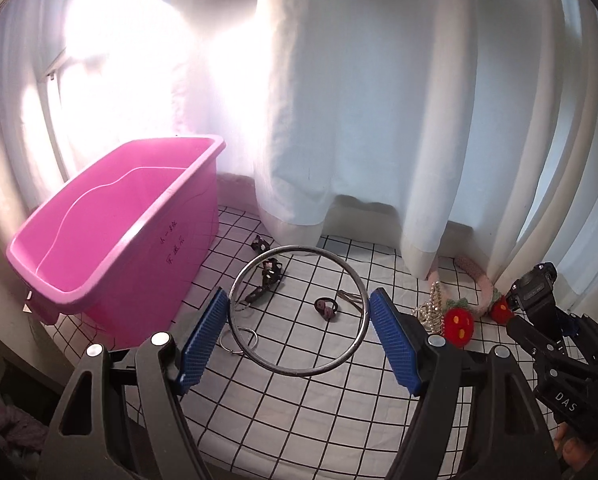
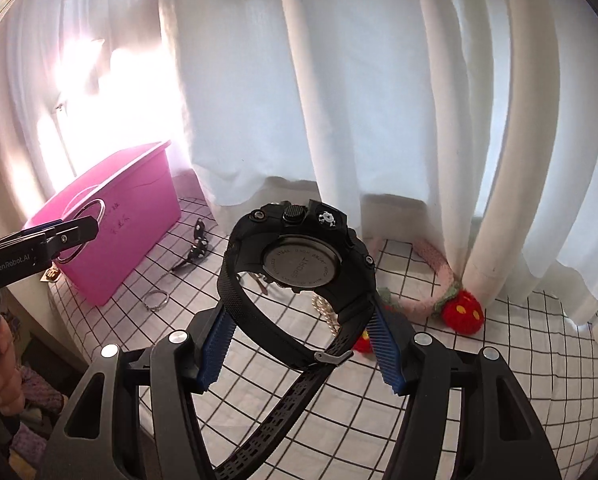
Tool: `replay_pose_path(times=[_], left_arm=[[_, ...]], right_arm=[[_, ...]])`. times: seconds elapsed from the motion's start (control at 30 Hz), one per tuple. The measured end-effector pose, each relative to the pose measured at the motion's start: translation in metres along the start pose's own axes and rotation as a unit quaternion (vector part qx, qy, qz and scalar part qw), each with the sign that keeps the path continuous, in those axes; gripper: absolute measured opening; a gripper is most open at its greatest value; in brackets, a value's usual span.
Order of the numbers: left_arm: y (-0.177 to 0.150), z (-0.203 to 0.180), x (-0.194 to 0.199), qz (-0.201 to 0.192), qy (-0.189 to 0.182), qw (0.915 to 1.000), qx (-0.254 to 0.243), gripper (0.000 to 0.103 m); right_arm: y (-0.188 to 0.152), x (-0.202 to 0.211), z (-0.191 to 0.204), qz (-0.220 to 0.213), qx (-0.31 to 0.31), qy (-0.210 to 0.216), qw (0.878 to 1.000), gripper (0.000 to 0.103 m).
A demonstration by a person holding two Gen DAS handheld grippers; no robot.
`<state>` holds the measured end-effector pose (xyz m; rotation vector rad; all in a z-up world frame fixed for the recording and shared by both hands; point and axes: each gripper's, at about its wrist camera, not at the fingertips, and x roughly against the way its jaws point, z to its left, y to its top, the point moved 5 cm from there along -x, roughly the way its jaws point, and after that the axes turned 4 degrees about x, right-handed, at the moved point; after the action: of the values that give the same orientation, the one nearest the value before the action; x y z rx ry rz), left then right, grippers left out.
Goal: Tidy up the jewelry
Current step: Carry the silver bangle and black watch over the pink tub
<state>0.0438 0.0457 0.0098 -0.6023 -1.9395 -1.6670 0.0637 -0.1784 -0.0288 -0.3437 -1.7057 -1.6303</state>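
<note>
Metal ring (image 1: 299,311) clamped in left gripper (image 1: 299,334) | watch (image 2: 299,264) clamped in right gripper (image 2: 299,344) | pink bin (image 1: 115,236) left, curtain (image 1: 359,100) behind

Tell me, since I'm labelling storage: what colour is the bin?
Pink; the bin shows best in the left wrist view.

silver bangle (image 1: 299,312) and black sport watch (image 2: 299,264) held aloft; pink bin (image 1: 115,232) open.
</note>
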Motion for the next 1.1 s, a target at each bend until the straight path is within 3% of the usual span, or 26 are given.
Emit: replay_pose_path(times=[0.3,0.6,0.87,1.1], left_arm=[[0.047,0.093,0.034,-0.042,0.067,0.9958,0.045,0.071],[0.082,0.197,0.017,-0.05,0.106,0.9901,0.077,0.071],[0.102,0.262,-0.032,-0.024,0.106,0.9881,0.109,0.071],[0.101,0.285,-0.079,0.026,0.102,0.9868,0.123,0.071]], right_arm=[[0.09,-0.022,0.096,-0.042,0.057,0.089,0.994,0.06],[0.167,-0.087,0.198,-0.04,0.085,0.168,0.981,0.06],[0.212,-0.158,0.272,-0.003,0.117,0.199,0.973,0.06],[0.22,-0.229,0.304,0.074,0.129,0.205,0.967,0.06]])
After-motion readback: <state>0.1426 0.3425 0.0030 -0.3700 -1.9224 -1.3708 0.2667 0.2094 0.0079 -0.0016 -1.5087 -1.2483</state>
